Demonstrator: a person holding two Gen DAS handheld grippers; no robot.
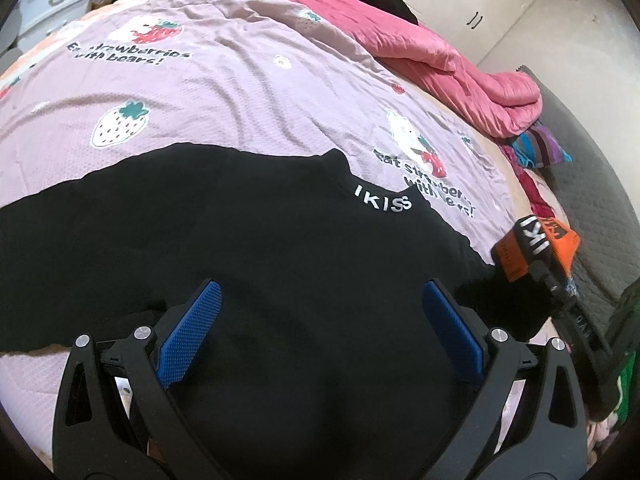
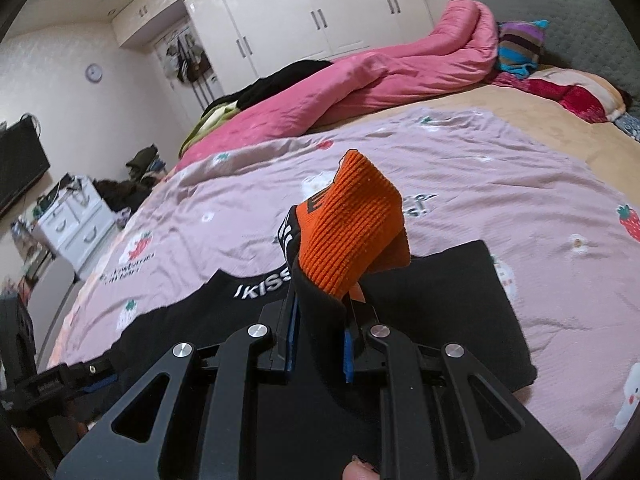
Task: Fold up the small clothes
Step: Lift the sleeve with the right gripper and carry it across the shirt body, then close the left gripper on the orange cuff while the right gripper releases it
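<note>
Filling the frame is the bed, its lilac strawberry sheet spread flat as the working surface, and across the lower half of the left wrist view lies the black garment, laid out wide with its white-lettered neckband at centre, presumably so the sides can be turned in. The pink quilt is bundled along the upper middle of the right wrist view, pushed clear of the folding area, with a striped cloth at upper right; white wardrobes stand behind, a white drawer unit at the left edge. Nothing sits on the open sheet beyond the garment, so the way over looks free. Now the left gripper hovers low over the black cloth, blue pads spread wide, nothing between them. And the right gripper is clamped on the garment's orange cuff, which stands up at centre frame above the body — my read, the sleeve is being carried inward for a fold.
</note>
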